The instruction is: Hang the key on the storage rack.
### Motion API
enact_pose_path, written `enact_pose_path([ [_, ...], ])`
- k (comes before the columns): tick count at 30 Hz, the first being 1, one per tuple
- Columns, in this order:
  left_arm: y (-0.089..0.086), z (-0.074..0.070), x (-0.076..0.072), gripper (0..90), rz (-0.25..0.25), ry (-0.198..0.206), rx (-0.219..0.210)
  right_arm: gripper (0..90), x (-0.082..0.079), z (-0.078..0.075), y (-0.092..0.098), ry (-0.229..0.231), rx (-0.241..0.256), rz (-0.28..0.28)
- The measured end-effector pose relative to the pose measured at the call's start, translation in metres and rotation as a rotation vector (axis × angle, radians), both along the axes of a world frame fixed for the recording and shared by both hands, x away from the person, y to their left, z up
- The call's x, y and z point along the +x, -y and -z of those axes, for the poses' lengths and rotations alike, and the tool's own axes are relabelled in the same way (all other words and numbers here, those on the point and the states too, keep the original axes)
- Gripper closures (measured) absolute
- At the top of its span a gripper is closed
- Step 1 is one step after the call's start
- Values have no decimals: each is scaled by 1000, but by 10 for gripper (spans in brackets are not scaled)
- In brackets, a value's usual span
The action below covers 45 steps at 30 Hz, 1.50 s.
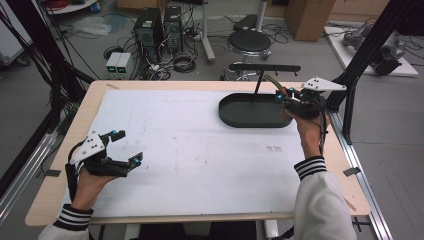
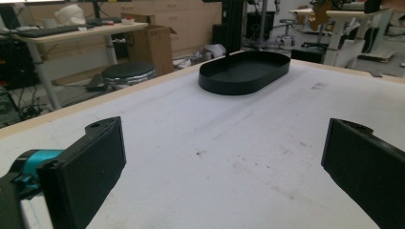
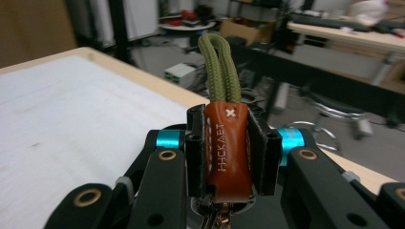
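My right gripper (image 3: pixel 228 143) is shut on a keychain strap: a brown leather tab (image 3: pixel 228 148) with a stamped word, and an olive-green cord loop (image 3: pixel 218 67) rising from it. In the high view the right gripper (image 1: pixel 290 97) sits at the right end of a black oval tray (image 1: pixel 240 117), the green cord loop (image 1: pixel 272 81) poking up toward the black T-shaped stand (image 1: pixel 264 68) that rises from the tray. My left gripper (image 1: pixel 127 146) rests open at the table's left side with nothing between its jaws. The black oval tray (image 2: pixel 215 83) lies far ahead of it.
A white mat (image 1: pixel 190 150) covers most of the wooden table (image 1: pixel 65 200). A black frame post (image 1: pixel 365 45) stands at the right edge. Beyond the far edge are a stool (image 1: pixel 249 42), computer towers (image 1: pixel 149 27) and cables on the floor.
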<state>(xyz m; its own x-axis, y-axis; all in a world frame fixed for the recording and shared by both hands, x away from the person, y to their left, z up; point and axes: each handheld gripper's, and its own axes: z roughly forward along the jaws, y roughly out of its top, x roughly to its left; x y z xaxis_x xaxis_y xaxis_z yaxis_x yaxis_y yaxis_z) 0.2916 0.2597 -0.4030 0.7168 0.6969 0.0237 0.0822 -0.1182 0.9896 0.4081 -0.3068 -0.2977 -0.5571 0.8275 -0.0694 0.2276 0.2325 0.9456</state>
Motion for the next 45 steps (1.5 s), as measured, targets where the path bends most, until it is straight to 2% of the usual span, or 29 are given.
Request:
enact_pose_path([
  [1,-1,3,-2,17,-8,4,-1,720,2,0,2,12,0,39],
  [5,-7,16,-8,17,-52,0,-19,720,6,1,2,20,-22,124],
  [7,-10,20,-11,17,-64,2,-41,720,8,2,2,24,-17,159],
  [12,-14,29,-18,17,-89,32,-54,720,14,4,3,42,-11,216],
  [15,-15,34,-21,17,-100,41,-71,720,18,4,2,50,-16,230],
  [18,-16,39,-23,17,-112,56,-61,720,24,5,3,56,-7,259],
  [21,-16,41,-23,17,-115,63,-69,719,29,8,5,47,-5,279],
  [25,-16,45,-23,17,-114,94,-56,720,34,12,6,38,-1,303],
  [27,-15,48,-24,17,-119,84,-58,720,36,14,4,46,-13,309],
  [29,-15,48,-24,17,-124,95,-63,720,37,15,4,51,-15,311],
  [34,-17,49,-24,17,-125,88,-86,720,46,22,1,41,-22,336],
  [39,-18,49,-24,17,-128,84,-89,720,51,27,-3,35,-29,346],
  [45,-18,49,-24,17,-133,80,-90,719,58,35,-7,2,-47,348],
])
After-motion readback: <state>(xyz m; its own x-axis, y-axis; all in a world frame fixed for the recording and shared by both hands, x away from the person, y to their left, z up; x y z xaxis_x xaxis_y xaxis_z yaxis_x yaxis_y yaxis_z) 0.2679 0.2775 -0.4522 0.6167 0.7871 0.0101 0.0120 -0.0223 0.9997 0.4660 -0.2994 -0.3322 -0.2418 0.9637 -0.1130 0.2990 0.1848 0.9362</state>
